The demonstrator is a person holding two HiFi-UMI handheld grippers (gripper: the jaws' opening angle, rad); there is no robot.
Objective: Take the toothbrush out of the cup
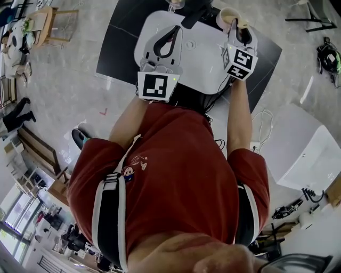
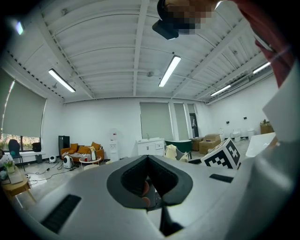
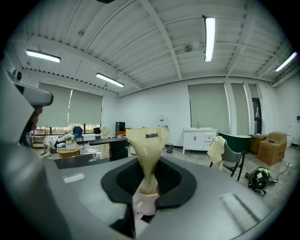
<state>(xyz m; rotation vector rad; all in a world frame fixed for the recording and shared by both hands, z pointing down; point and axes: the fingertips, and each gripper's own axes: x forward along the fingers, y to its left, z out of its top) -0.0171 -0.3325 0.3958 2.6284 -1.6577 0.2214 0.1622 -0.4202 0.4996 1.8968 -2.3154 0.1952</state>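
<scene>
In the head view a person in a red shirt holds both grippers over a white table (image 1: 200, 50). My right gripper (image 1: 237, 25) is closed on a beige crumpled paper-like thing (image 1: 232, 15). In the right gripper view the jaws of my right gripper (image 3: 146, 186) pinch that beige thing (image 3: 148, 145) at its narrow waist; it flares wide above and has a pale pink part below. My left gripper (image 1: 175, 29) is shut with nothing in it, and in its own view my left gripper (image 2: 149, 160) has its jaws meeting. I see no toothbrush or cup clearly.
The white table stands on a dark mat (image 1: 118, 48). A second white table (image 1: 306, 152) and loose cables (image 1: 265, 128) lie to the right on the grey floor. A clear rounded thing (image 1: 176, 4) is cut off at the table's far edge. The right gripper's marker cube (image 2: 226, 155) shows beside the left gripper.
</scene>
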